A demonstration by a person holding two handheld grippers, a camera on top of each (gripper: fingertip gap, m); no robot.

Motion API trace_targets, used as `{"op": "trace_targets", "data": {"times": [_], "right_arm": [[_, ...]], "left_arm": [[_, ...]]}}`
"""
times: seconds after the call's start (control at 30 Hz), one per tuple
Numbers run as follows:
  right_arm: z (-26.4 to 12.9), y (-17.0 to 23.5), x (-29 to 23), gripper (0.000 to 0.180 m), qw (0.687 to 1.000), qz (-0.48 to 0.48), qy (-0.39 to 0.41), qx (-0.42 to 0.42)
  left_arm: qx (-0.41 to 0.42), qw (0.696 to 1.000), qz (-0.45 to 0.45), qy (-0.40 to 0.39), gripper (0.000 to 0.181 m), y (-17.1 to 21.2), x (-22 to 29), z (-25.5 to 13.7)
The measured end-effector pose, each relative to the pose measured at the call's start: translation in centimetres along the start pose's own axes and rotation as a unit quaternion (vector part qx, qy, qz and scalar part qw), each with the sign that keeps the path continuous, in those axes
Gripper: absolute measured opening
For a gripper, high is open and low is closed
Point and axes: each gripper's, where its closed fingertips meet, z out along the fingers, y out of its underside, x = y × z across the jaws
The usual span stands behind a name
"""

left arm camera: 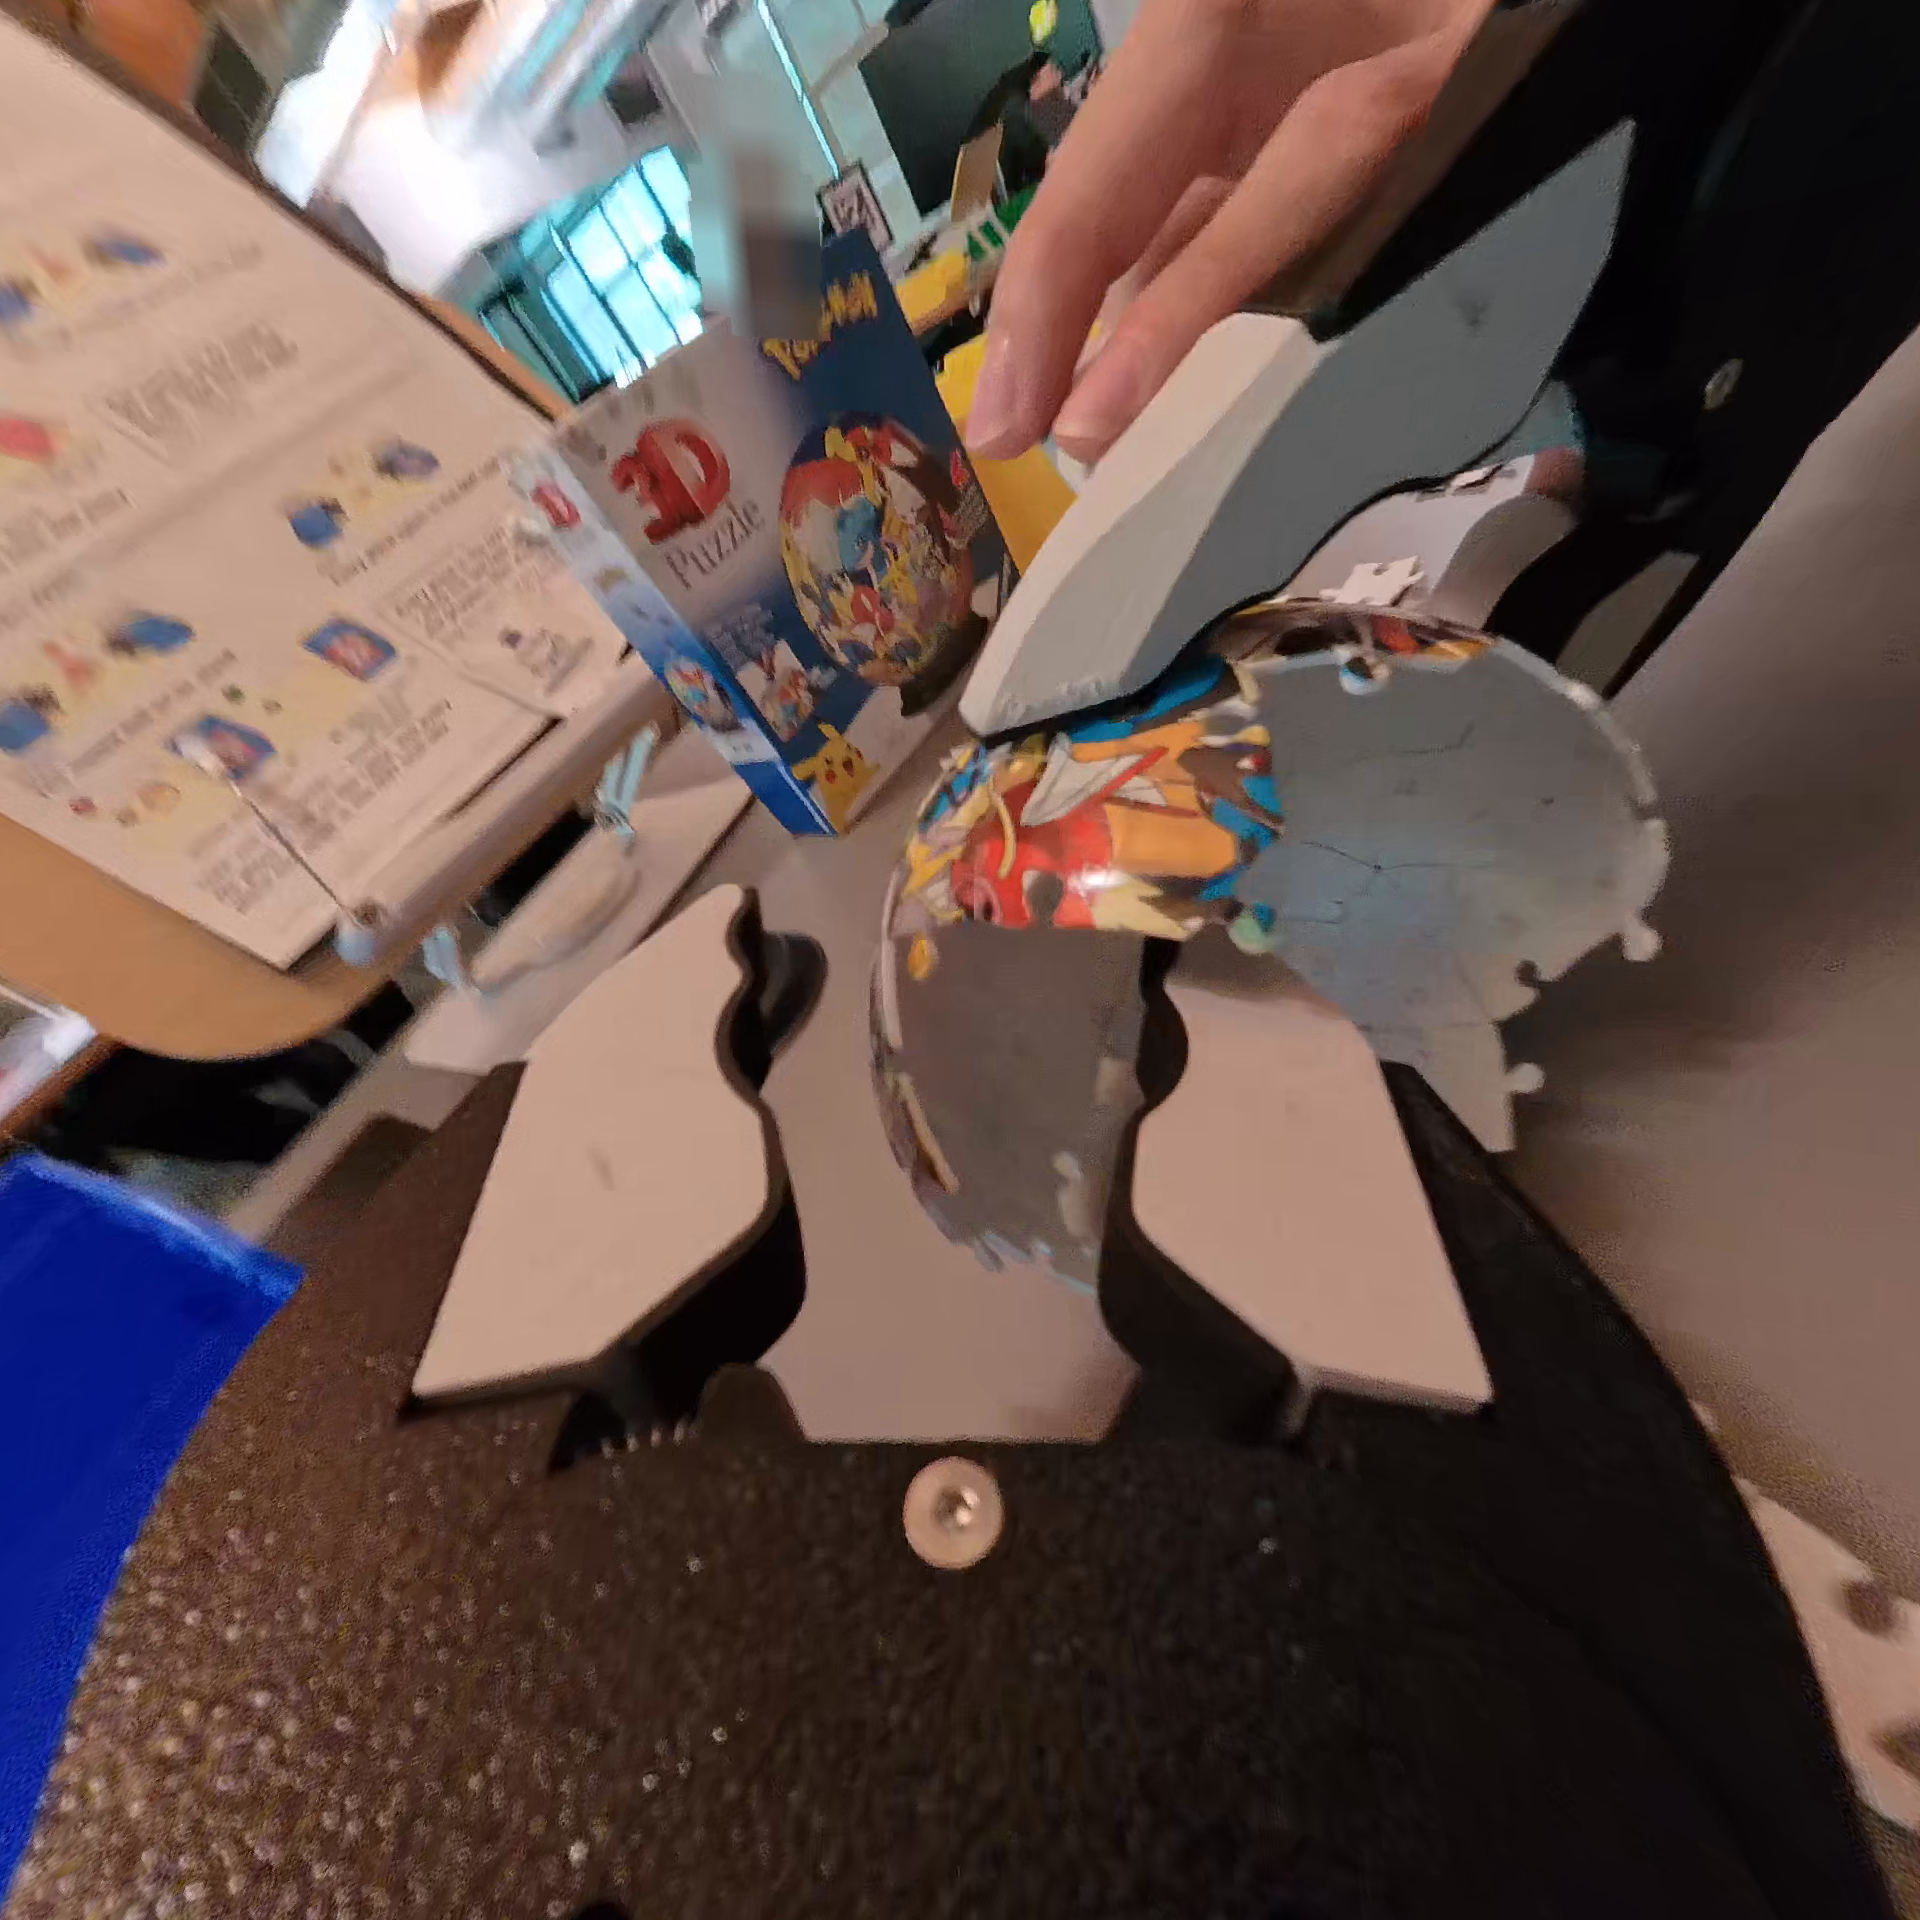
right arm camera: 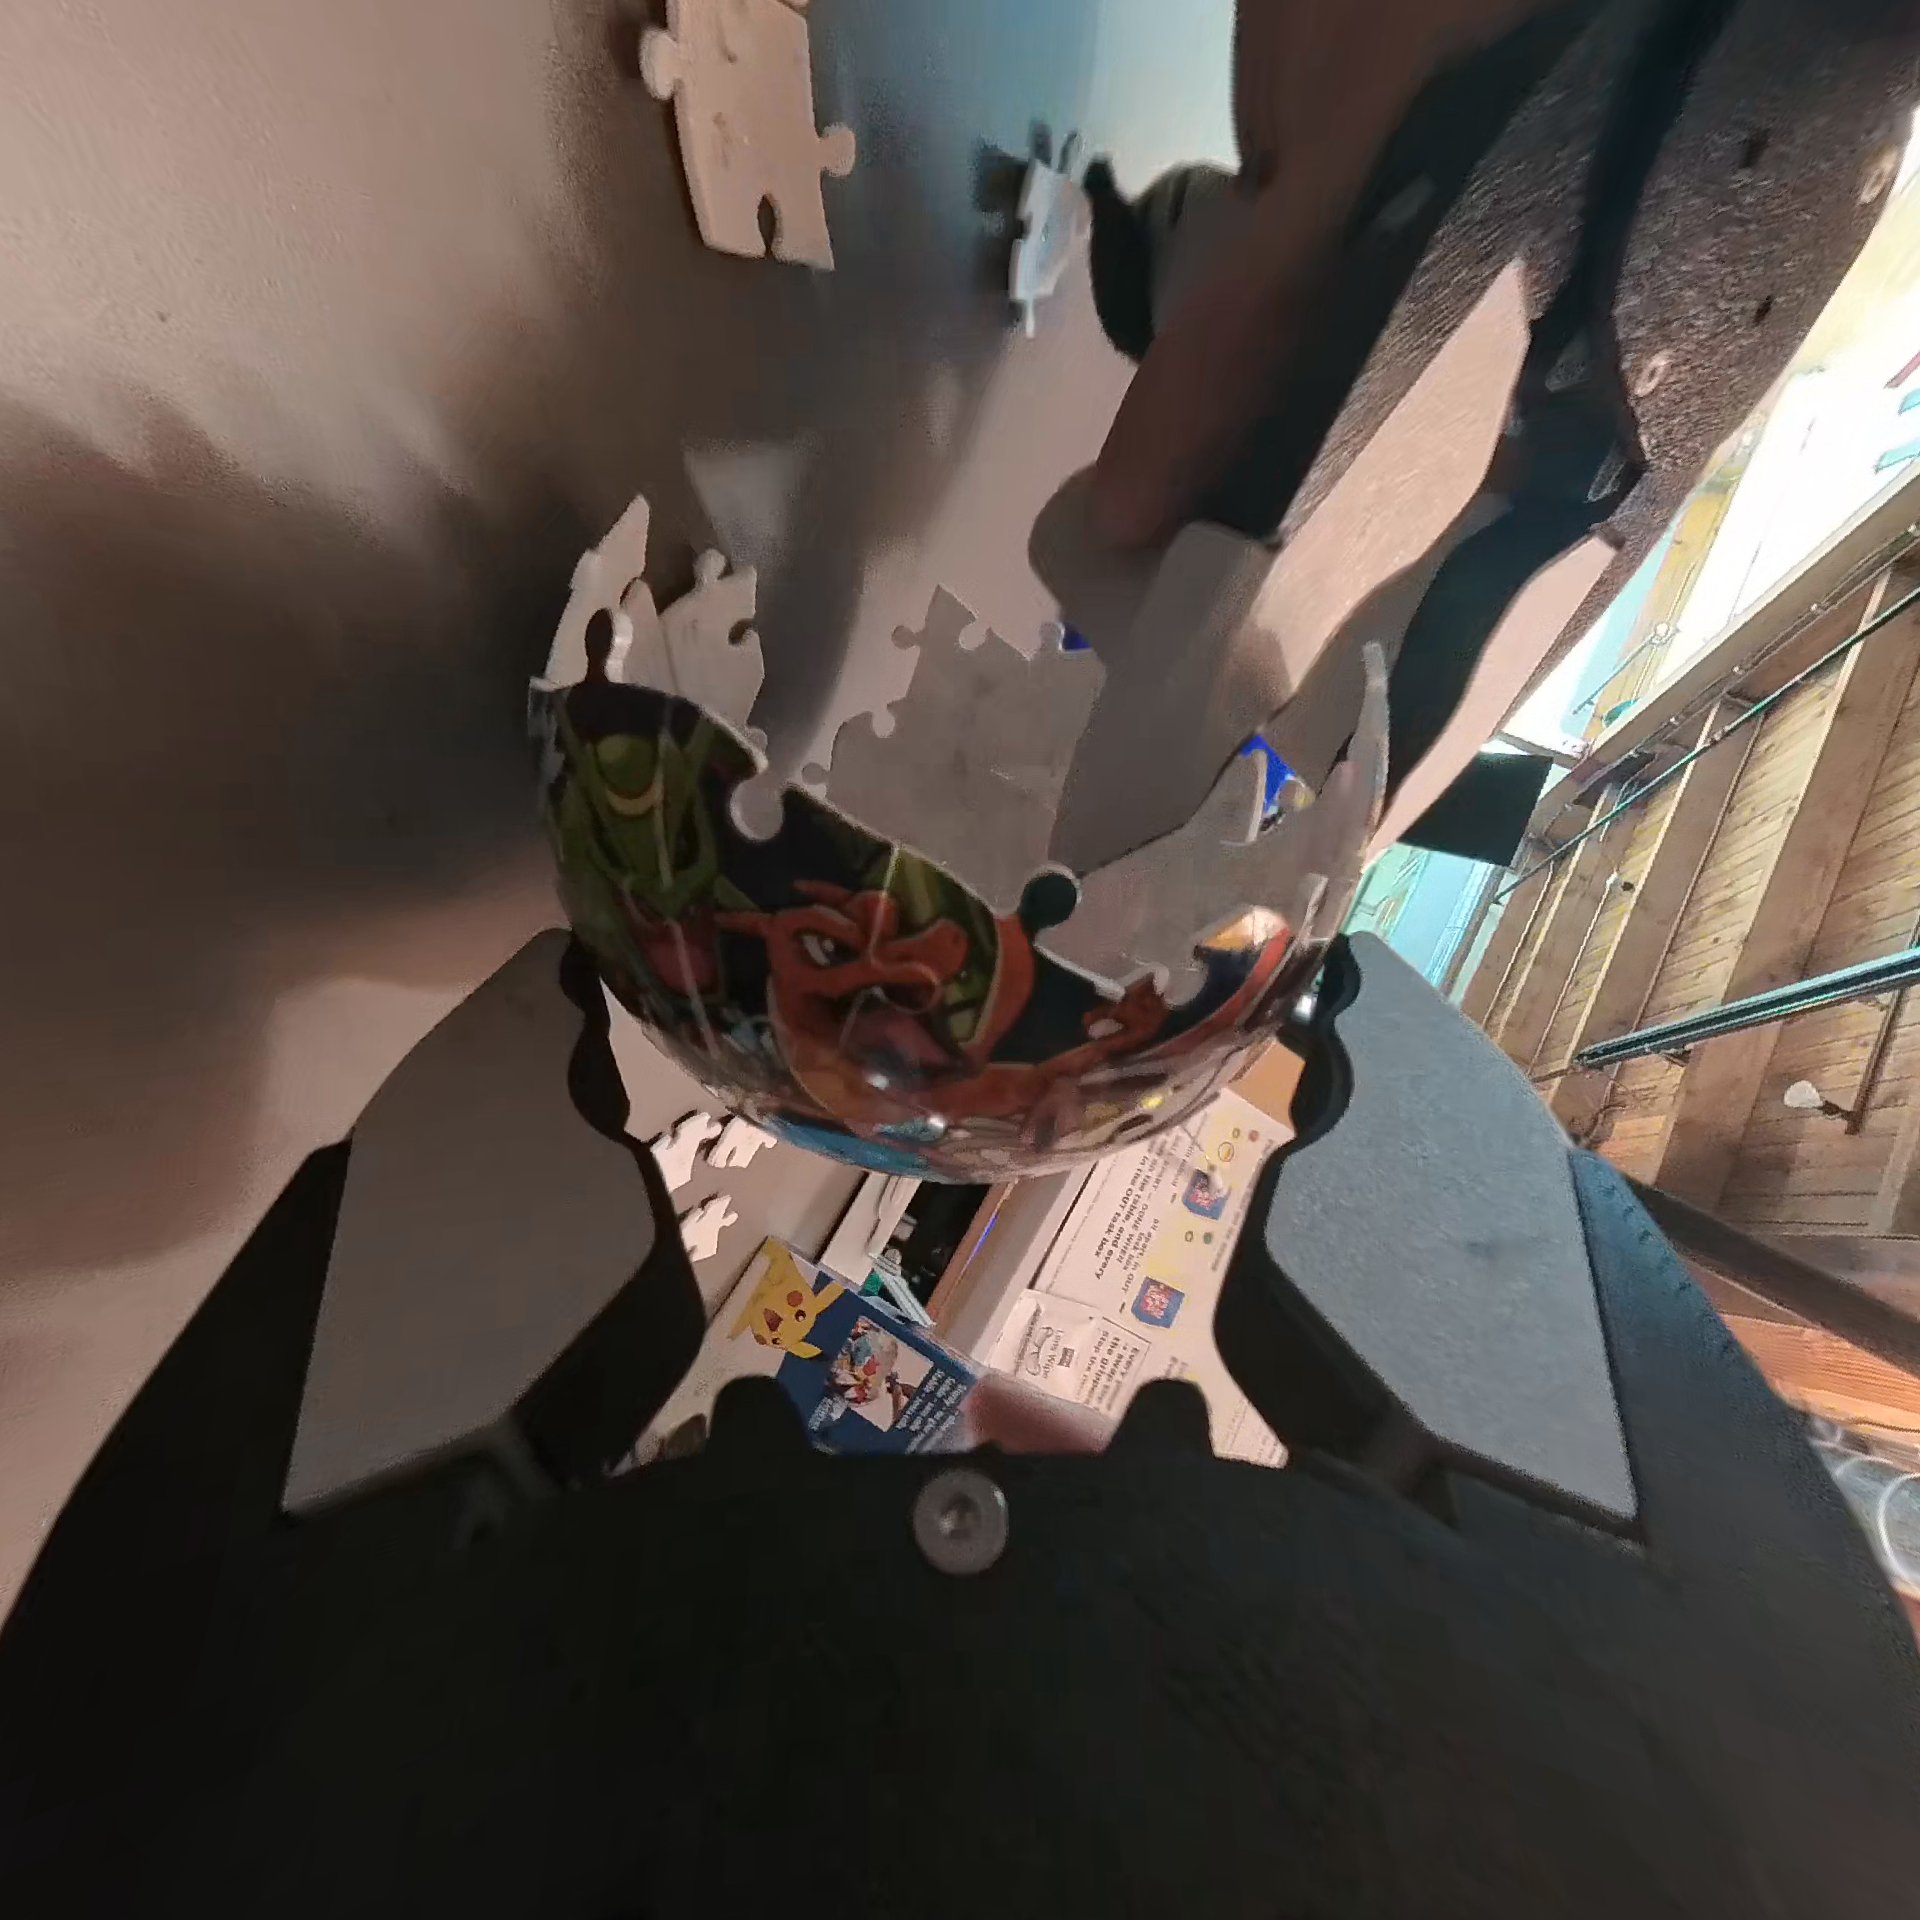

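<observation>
A half-built 3D puzzle ball (left arm camera: 1091,831), a curved shell with cartoon prints outside and grey inside, is held above the grey table (left arm camera: 1766,831). My right gripper (right arm camera: 951,956) is shut on the shell (right arm camera: 831,935), one fingertip on each side. In the left wrist view one of its fingers (left arm camera: 1195,499) lies on top of the shell, with a hand (left arm camera: 1143,208) behind it. My left gripper (left arm camera: 951,956) is open and straddles the shell's wall. One of its fingers (right arm camera: 1174,665) reaches inside the shell and the other stays outside.
Loose white puzzle pieces (right arm camera: 753,125) lie on the table (right arm camera: 260,312). The puzzle box (left arm camera: 790,561) stands behind the shell, next to a tilted printed instruction sheet (left arm camera: 208,520). A blue bin (left arm camera: 94,1455) is at the lower left.
</observation>
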Motion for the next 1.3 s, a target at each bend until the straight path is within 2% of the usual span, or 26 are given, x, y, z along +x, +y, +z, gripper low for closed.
{"op": "trace_targets", "data": {"times": [0.13,0.2,0.3,0.33,0.37,0.4,0.43,0.5,0.57,0.73,0.87,0.97,1.03,1.13,1.3], "right_arm": [[0.1,0.1,0.0,0.127,1.0,-0.003,-0.008,-0.014],[0.1,0.2,0.0,0.127,1.0,0.001,-0.01,-0.017],[0.2,0.3,-0.1,0.127,1.0,0.015,-0.012,-0.018],[0.2,0.3,-0.2,0.127,1.0,0.02,-0.014,-0.018],[0.2,0.2,-0.2,0.127,0.999,0.024,-0.015,-0.018],[0.2,0.2,-0.2,0.127,0.999,0.027,-0.016,-0.017],[0.2,0.1,-0.2,0.127,0.999,0.028,-0.016,-0.018],[0.1,-0.1,-0.1,0.127,0.999,0.024,-0.016,-0.017],[0.2,-0.4,-0.1,0.127,0.999,0.027,-0.017,-0.013],[0.5,-1.1,0.2,0.128,0.999,0.021,-0.029,-0.001],[0.8,-1.4,0.4,0.127,0.999,0.007,-0.04,0.001],[0.9,-0.9,0.4,0.128,0.999,0.018,-0.043,-0.005],[0.9,-0.5,0.3,0.127,0.999,0.035,-0.041,-0.006],[0.7,-0.3,0.1,0.127,0.998,0.057,-0.037,-0.003],[0.5,-0.2,0.0,0.126,0.997,0.069,-0.029,-0.002]], "left_arm": [[-0.11,0.987,-0.114,-0.021,0.085,2.4,-0.2,-1.7],[-0.206,0.96,-0.184,-0.034,0.104,4.7,0.5,-2.7],[-0.286,0.92,-0.264,-0.054,0.102,6.6,2.0,-3.6],[-0.277,0.912,-0.29,-0.08,0.095,6.6,1.8,-3.6],[-0.257,0.91,-0.31,-0.097,0.078,6.3,1.7,-3.5],[-0.232,0.913,-0.319,-0.101,0.06,5.7,1.8,-3.5],[-0.205,0.923,-0.311,-0.094,0.05,4.9,2.2,-3.6],[-0.158,0.955,-0.248,-0.049,0.044,3.2,3.9,-3.8],[-0.158,0.968,-0.192,-0.023,0.033,2.9,5.2,-4.0],[-0.26,0.934,-0.246,-0.014,0.034,6.0,5.5,-3.7],[-0.245,0.944,-0.218,0.023,0.026,5.5,6.3,-2.9],[-0.253,0.949,-0.19,0.002,0.029,5.6,5.8,-2.1],[-0.263,0.93,-0.255,0.016,0.039,5.8,6.1,-1.5],[-0.237,0.902,-0.36,0.016,0.035,5.6,5.3,-0.1],[-0.216,0.875,-0.432,0.036,0.037,5.3,5.0,1.5]]}}
